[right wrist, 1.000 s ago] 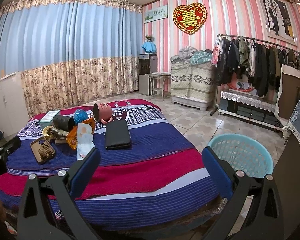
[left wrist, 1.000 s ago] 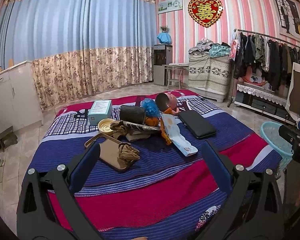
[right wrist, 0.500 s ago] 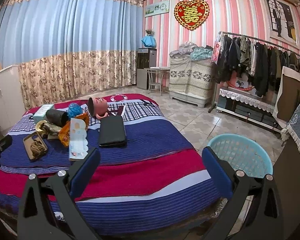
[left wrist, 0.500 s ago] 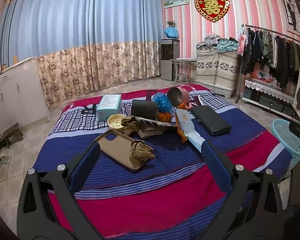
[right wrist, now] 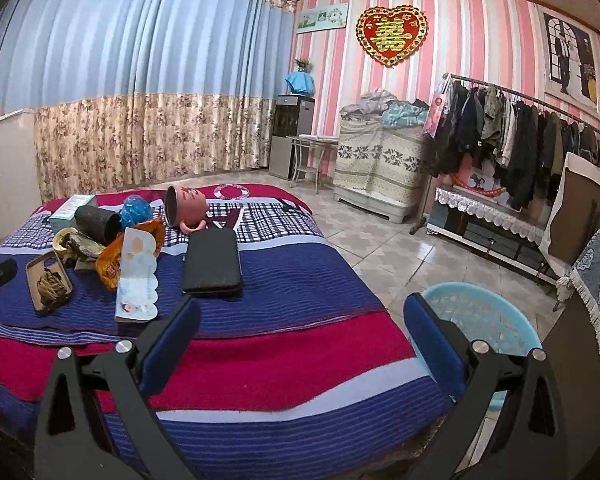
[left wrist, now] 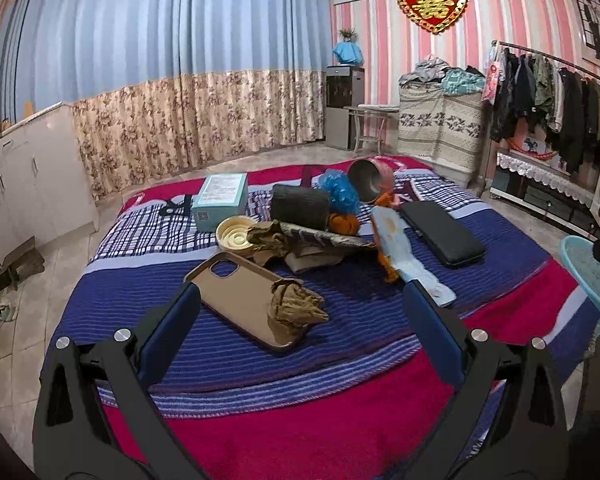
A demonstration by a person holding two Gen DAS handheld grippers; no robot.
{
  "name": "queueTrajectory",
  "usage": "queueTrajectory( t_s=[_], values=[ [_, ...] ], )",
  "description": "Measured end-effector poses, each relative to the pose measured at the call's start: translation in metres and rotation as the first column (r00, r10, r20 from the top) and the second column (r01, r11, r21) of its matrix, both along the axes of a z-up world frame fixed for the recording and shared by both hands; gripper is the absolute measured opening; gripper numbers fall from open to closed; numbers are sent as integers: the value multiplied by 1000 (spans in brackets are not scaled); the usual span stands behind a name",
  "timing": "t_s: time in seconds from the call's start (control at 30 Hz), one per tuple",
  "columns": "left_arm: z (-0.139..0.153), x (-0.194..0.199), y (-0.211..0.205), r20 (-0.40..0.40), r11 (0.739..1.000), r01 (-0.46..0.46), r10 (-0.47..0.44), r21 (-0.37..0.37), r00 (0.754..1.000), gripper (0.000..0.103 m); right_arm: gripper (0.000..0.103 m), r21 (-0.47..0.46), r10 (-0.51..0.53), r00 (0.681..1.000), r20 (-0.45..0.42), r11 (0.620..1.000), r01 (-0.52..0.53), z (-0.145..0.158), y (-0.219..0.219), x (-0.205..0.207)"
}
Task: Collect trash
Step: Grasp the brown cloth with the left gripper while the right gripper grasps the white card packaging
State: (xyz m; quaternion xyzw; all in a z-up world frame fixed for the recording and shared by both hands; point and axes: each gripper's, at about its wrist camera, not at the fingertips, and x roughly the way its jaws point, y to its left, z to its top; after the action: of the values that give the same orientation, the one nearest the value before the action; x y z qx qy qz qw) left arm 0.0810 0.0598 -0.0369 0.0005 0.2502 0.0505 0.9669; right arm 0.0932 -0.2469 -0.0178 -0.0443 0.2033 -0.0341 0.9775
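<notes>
A crumpled brown wrapper [left wrist: 294,310] [right wrist: 51,286] lies on a tan phone case [left wrist: 236,294] on the striped bed [left wrist: 300,412]. Behind it sit more brown scraps [left wrist: 270,236], an orange snack bag [left wrist: 342,222] [right wrist: 108,266], a blue plastic wad [left wrist: 340,192] and a long pale-blue packet [left wrist: 404,256] [right wrist: 138,276]. My left gripper [left wrist: 300,320] is open, low over the bed, with the brown wrapper framed between its fingers but farther off. My right gripper [right wrist: 300,332] hangs open above the bed's near edge, holding nothing. A light-blue basket [right wrist: 496,316] [left wrist: 588,276] stands on the floor to the right.
Also on the bed: a teal box [left wrist: 220,200], a cream lid [left wrist: 236,234], a dark cylinder [left wrist: 300,206], a pink pot [right wrist: 184,208] on its side and a black case [right wrist: 212,266]. A clothes rack [right wrist: 520,140] lines the right wall; white cabinets [left wrist: 24,176] stand left.
The left gripper has moved forward and lower toward the pile, so the phone case and wrapper look larger. The right gripper has drifted slightly nearer the bed. Both stay open.
</notes>
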Motion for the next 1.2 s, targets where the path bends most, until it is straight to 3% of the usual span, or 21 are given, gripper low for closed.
queueTrajectory(
  t_s=[0.33,0.47,0.63,0.67,0.7,0.87,1.2],
  values=[
    [-36,51,24,-93,999,-16,11,-51,996,98,99,47,-30,997,-64,998,33,-17,0,31],
    [-50,71,28,-150,998,-12,2,-67,989,95,99,72,25,993,-112,997,-17,-23,9,43],
    [-64,90,33,-223,988,46,-78,-148,972,66,99,88,114,980,-163,991,-101,-32,32,56],
    [-66,91,33,-230,986,51,-87,-157,969,55,99,102,149,973,-174,986,-133,-33,37,59],
    [-67,93,33,-239,984,58,-98,-166,966,53,99,116,183,967,-180,980,-164,-33,43,61],
    [-58,81,36,-201,984,81,-112,-156,973,52,99,107,275,939,-207,960,-258,-40,74,71],
    [-47,54,63,-170,996,19,-33,-85,985,52,98,158,378,870,-316,925,-345,-66,117,109]
  ],
)
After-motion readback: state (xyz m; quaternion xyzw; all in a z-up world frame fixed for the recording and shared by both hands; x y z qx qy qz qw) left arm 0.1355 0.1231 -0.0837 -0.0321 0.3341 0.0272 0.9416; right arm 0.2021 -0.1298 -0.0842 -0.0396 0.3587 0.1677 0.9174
